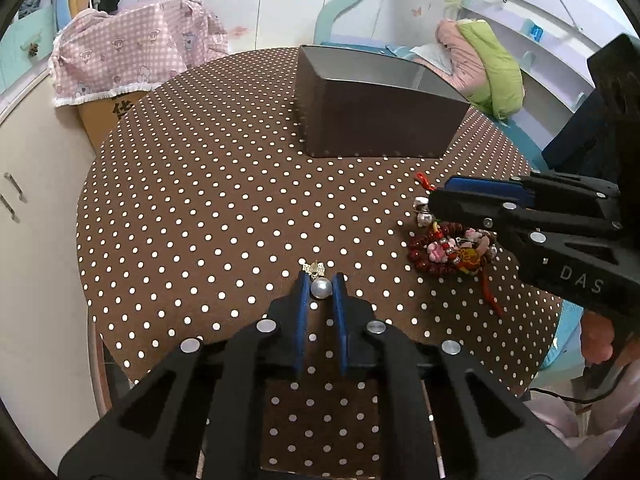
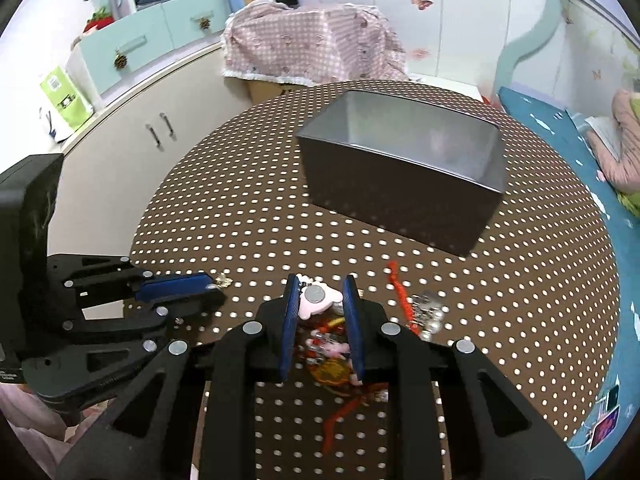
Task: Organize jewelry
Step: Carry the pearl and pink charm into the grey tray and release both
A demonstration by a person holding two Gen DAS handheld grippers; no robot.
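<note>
Polka-dot table [image 1: 200, 200]: box [image 1: 372, 120] contents unclear; left gripper [image 1: 321, 289] pinching pearl [image 1: 321, 288], right gripper [image 2: 321, 300] clamping pink charm [image 2: 318, 300]

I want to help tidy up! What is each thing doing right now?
Box: open, no lid.
Pearl: pinched in left hand-held gripper.
Pink charm: between right hand-held gripper fingers, grip unclear.
Red bead bracelet: lying on table.

One box [image 1: 372, 120], one pearl earring [image 1: 321, 288], one bead bracelet [image 1: 430, 254], two hand-held grippers.
</note>
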